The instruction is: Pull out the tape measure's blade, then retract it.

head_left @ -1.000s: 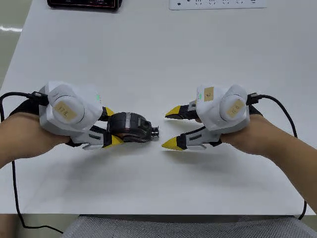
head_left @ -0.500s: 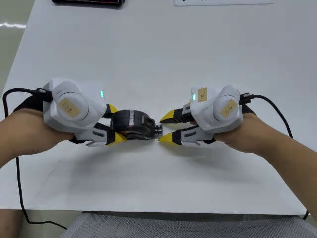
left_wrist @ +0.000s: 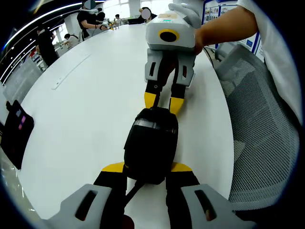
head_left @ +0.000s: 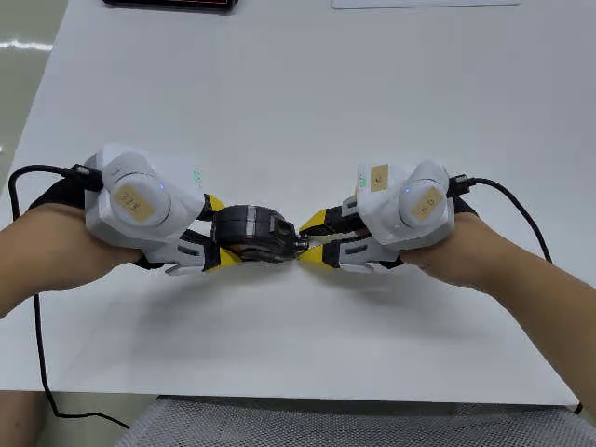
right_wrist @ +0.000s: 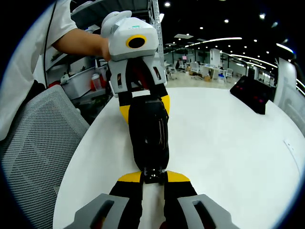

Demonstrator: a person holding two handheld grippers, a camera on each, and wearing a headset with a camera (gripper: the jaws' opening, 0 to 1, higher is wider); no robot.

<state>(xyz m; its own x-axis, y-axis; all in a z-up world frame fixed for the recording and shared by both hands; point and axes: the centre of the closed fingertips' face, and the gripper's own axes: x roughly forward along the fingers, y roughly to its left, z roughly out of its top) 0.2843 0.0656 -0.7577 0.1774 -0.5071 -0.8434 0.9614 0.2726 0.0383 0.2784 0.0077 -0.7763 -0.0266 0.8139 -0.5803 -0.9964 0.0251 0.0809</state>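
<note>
Centrally, tape measure (head_left: 251,235): rounded black case on smooth white bench (head_left: 298,112).
Left gripper (head_left: 222,231): yellow-tipped fingers (head_left: 226,257) clamp the case.
Right gripper (head_left: 305,240): fingers pinch the metal blade hook (right_wrist: 153,175).

Black tape measure (head_left: 251,235), grey band across it; the left gripper (head_left: 220,231) and right gripper (head_left: 305,240) show white bodies, black jaws, bright yellow tips, over a plain white table (head_left: 307,102).

White tabletop (head_left: 307,102); grey mesh chair (left_wrist: 259,143) at its near edge; open hall beyond, dark ceiling (right_wrist: 248,14), strip lights (right_wrist: 223,40) lit
</note>
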